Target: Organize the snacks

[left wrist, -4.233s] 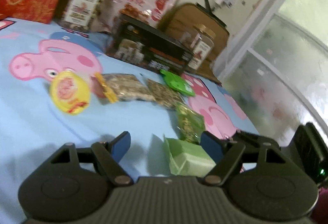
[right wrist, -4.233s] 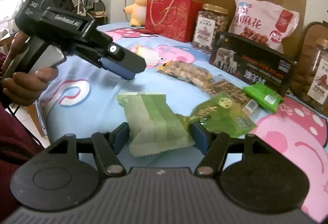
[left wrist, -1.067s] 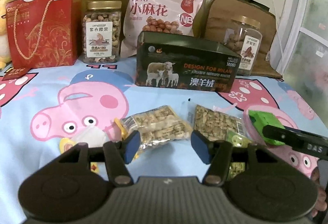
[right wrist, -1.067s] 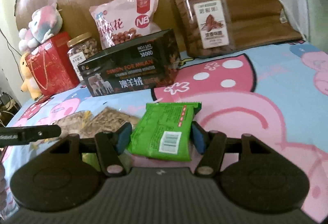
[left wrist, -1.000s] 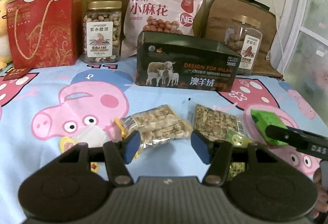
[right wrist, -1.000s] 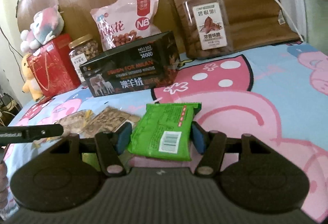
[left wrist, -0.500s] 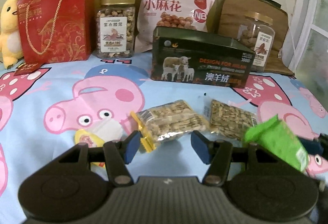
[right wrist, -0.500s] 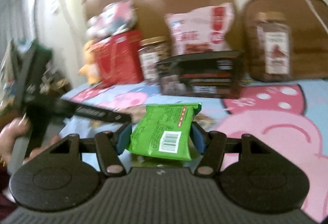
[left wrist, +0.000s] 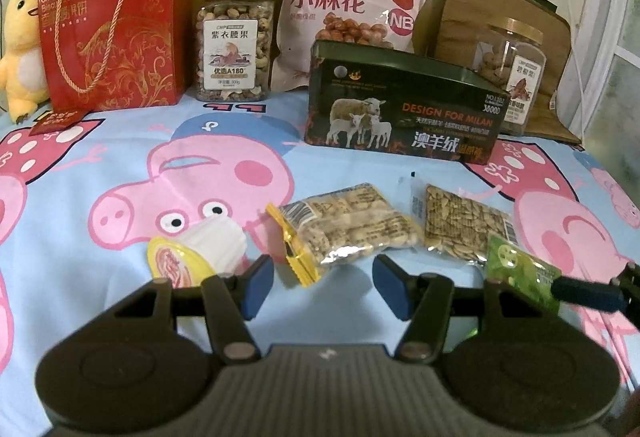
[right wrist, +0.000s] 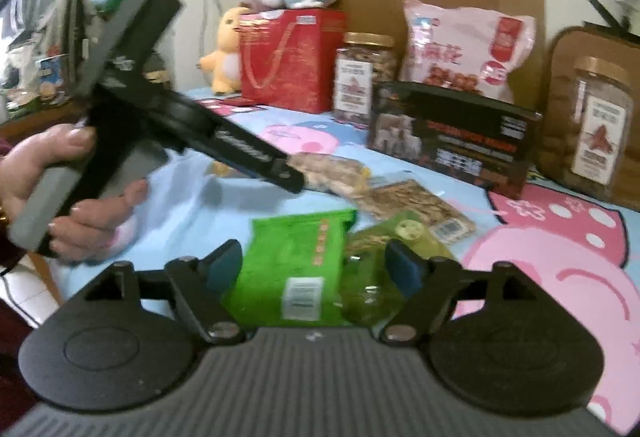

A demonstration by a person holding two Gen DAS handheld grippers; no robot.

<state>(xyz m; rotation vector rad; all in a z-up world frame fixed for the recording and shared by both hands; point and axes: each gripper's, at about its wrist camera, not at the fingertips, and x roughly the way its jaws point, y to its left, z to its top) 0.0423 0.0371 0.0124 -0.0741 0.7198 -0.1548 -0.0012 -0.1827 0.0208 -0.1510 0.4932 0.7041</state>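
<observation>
While our right gripper (right wrist: 314,271) has just been opening its jaws, the bright green snack packet (right wrist: 294,271) lies between them on the cartoon-pig sheet (right wrist: 560,237), its edges clear of the blue pads, overlapping a paler green packet (right wrist: 394,237). Our left gripper (left wrist: 322,287), held in a hand (right wrist: 64,193), hovers half open and empty before a clear packet of nuts (left wrist: 348,233).
</observation>
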